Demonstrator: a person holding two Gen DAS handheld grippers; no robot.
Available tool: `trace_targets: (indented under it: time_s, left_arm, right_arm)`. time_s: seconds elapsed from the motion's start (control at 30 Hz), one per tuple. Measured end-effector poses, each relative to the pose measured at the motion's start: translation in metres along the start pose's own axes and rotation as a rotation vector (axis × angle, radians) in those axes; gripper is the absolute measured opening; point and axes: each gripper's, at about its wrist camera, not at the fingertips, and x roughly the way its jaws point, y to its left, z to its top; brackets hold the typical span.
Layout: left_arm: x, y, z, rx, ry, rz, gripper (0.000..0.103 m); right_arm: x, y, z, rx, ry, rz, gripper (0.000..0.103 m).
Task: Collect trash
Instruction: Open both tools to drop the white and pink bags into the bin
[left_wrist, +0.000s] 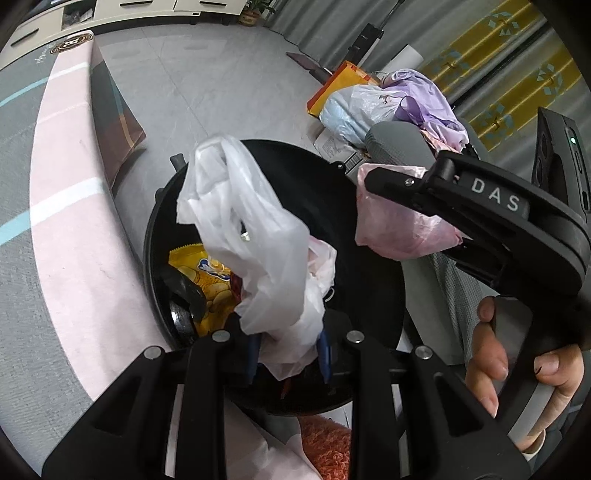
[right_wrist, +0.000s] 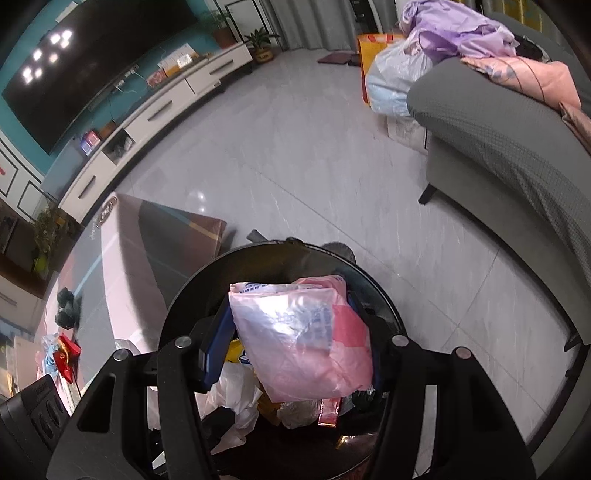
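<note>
My left gripper is shut on a crumpled white plastic bag, which hangs over the round black trash bin. Inside the bin lies a yellow snack packet. My right gripper is shut on a pink plastic bag, its blue pads pressing both sides, right above the bin. In the left wrist view the right gripper enters from the right with the pink bag, a hand on its handle. White bags and wrappers lie in the bin below.
A pink-and-grey rug lies left of the bin. A grey sofa stands to the right, with purple cloth and filled plastic bags at its far end. A white TV cabinet runs along the far wall. Loose wrappers lie on the rug.
</note>
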Motion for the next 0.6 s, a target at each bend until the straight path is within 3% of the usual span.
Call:
trace_targets:
  time_s: [0.4,0.6]
  left_arm:
    - [0.015,-0.004,0.000,-0.002,0.031,0.009,0.030]
    - [0.011,-0.005,-0.002,0.008,0.027,0.004,0.039]
  right_arm:
    - [0.009,-0.009,-0.002,0.022,0.051,-0.027,0.063]
    - [0.005,-0.011,-0.001,0.033,0.040,-0.016,0.068]
